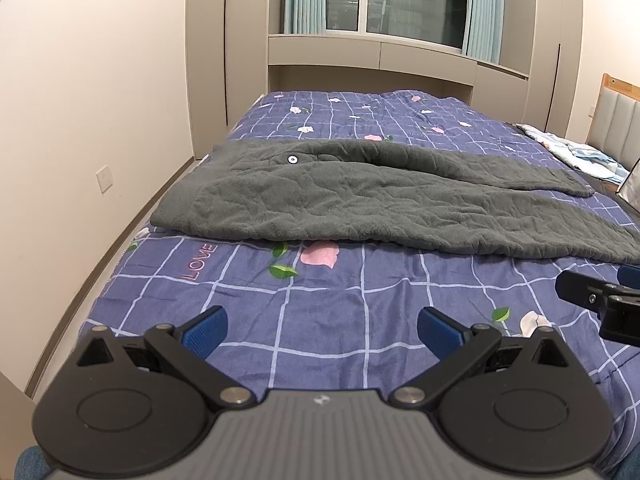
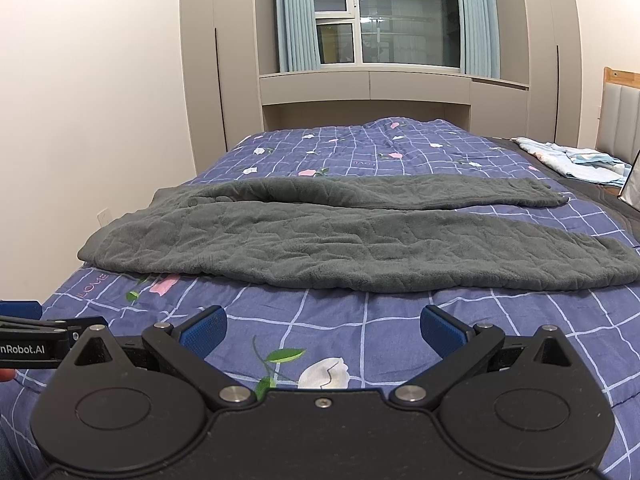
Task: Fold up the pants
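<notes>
Our left gripper [image 1: 322, 330] and right gripper [image 2: 323, 330] both spread wide and empty, hovering above the purple checked quilt [image 1: 320, 300], grey fleece pants [image 2: 340, 240] lying flat across the bed ahead of us, legs stretching rightward

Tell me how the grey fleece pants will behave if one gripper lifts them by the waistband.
The grey fleece pants will probably go floppy: they lie limp and wrinkled on the quilt. The two long legs would likely hang and drag. The thick, fuzzy pile suggests good grip, hardly slippery, though bulky for the jaws.
</notes>
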{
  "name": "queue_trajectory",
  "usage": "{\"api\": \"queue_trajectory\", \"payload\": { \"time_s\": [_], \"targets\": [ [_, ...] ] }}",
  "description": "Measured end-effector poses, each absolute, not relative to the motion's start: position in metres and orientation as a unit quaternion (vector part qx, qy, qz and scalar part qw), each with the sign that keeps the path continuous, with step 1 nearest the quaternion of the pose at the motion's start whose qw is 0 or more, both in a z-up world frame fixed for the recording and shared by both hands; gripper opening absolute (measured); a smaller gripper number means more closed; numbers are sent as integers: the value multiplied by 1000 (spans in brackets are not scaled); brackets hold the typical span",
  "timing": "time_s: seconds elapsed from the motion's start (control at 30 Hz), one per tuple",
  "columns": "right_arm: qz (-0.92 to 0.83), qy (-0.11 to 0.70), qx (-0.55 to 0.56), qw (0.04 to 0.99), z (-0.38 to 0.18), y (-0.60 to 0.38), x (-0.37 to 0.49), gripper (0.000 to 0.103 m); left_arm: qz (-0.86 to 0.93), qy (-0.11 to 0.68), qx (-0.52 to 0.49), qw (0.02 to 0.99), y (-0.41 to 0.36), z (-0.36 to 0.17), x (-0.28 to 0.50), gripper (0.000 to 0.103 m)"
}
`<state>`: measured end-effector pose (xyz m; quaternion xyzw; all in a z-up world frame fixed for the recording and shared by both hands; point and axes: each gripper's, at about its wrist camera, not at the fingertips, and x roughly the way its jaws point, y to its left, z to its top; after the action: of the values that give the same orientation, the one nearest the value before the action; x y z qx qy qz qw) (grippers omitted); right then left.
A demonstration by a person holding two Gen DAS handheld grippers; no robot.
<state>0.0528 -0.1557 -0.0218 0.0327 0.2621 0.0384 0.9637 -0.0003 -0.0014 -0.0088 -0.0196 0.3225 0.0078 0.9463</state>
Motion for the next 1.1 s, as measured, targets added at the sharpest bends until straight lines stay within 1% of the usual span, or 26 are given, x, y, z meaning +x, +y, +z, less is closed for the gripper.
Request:
{"api": "queue_trajectory", "payload": {
  "time_s": [0.3, 0.47, 0.73, 1.0, 1.1],
  "targets": [
    [49, 286, 14, 957, -12, -154, 68, 103, 9, 358, -41, 933, 4, -2, 26, 103],
    [52, 305, -5, 951, -2, -156, 88, 103, 24, 355, -29, 934, 8, 15, 52, 103],
    [50, 309, -11, 950, 14, -170, 132, 103, 37, 360, -4, 932, 14, 45, 120, 103],
    [48, 308, -12, 950, 26, -182, 203, 103, 40, 362, 17, 931, 29, 64, 203, 103],
    [75, 289, -8, 954, 29, -188, 232, 103, 32, 358, 37, 932, 38, 67, 238, 103]
  ]
}}
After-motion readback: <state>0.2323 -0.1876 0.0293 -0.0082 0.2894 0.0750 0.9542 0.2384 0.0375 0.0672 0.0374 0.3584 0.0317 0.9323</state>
